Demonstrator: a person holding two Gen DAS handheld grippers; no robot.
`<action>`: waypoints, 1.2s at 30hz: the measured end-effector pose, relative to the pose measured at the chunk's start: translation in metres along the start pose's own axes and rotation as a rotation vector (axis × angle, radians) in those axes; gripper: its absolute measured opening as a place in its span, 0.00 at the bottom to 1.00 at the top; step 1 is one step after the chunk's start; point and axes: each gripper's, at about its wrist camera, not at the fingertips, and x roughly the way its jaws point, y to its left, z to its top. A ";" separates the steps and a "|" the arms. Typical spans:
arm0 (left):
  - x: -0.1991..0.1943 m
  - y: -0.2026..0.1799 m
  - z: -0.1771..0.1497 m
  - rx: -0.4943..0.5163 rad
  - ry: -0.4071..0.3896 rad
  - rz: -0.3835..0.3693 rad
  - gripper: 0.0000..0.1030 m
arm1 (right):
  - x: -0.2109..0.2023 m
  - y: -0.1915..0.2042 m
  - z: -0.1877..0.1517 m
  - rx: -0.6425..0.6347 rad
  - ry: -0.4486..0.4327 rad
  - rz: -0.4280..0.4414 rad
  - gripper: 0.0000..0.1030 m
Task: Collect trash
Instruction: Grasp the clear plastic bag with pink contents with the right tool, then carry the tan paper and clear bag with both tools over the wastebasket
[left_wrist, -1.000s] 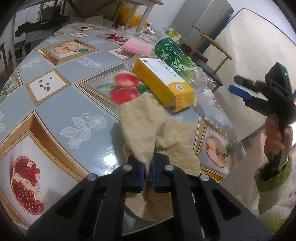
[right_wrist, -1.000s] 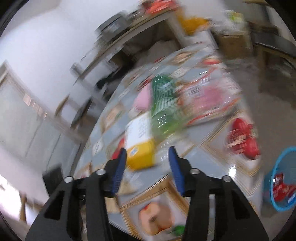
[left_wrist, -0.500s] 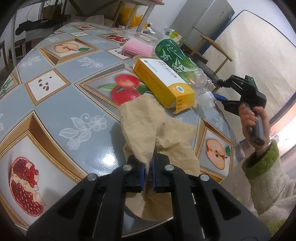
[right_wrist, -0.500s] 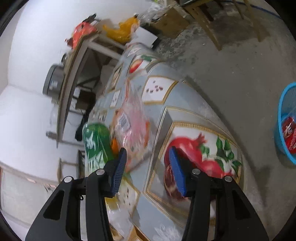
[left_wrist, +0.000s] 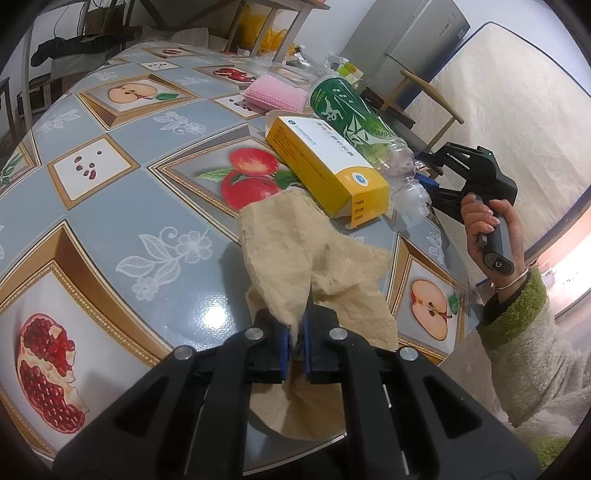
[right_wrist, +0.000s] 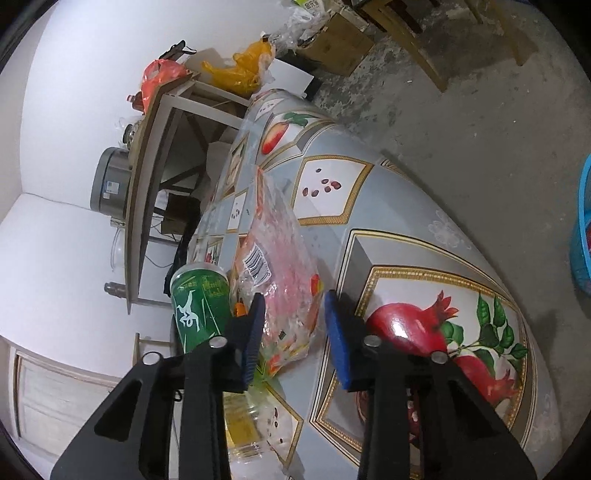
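My left gripper (left_wrist: 295, 343) is shut on a crumpled brown paper napkin (left_wrist: 314, 266) that lies on the fruit-print table (left_wrist: 110, 192) near its front edge. Behind the napkin lie a yellow box (left_wrist: 325, 166), a green-labelled plastic bottle (left_wrist: 351, 122) and a pink sponge (left_wrist: 275, 94). A hand (left_wrist: 487, 229) holds my right gripper (left_wrist: 424, 184) at the bottle's neck end. In the right wrist view my right gripper (right_wrist: 295, 332) is closing around a clear plastic wrapper (right_wrist: 280, 258) with red print. Its right pad stands apart from the wrapper. The bottle (right_wrist: 199, 299) lies just left.
A blue basket (right_wrist: 581, 229) stands on the concrete floor (right_wrist: 461, 92) at the right edge. A wooden side table (right_wrist: 155, 155) with orange and yellow bags stands beyond the table (right_wrist: 406, 221). A chair (left_wrist: 424, 96) and a mattress (left_wrist: 517, 110) are behind the bottle.
The right gripper rolled and came down to the table beside the bottle, and its jaws narrowed around the plastic wrapper. The left gripper kept still on the napkin.
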 end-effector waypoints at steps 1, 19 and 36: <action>0.000 0.000 0.000 0.000 0.000 0.000 0.05 | 0.001 0.000 0.000 0.001 0.000 -0.004 0.23; -0.010 -0.007 0.003 -0.010 -0.047 -0.020 0.04 | -0.056 -0.010 -0.004 -0.028 -0.129 0.016 0.03; -0.027 -0.103 0.031 0.174 -0.116 -0.130 0.04 | -0.215 -0.046 -0.021 -0.042 -0.325 0.063 0.03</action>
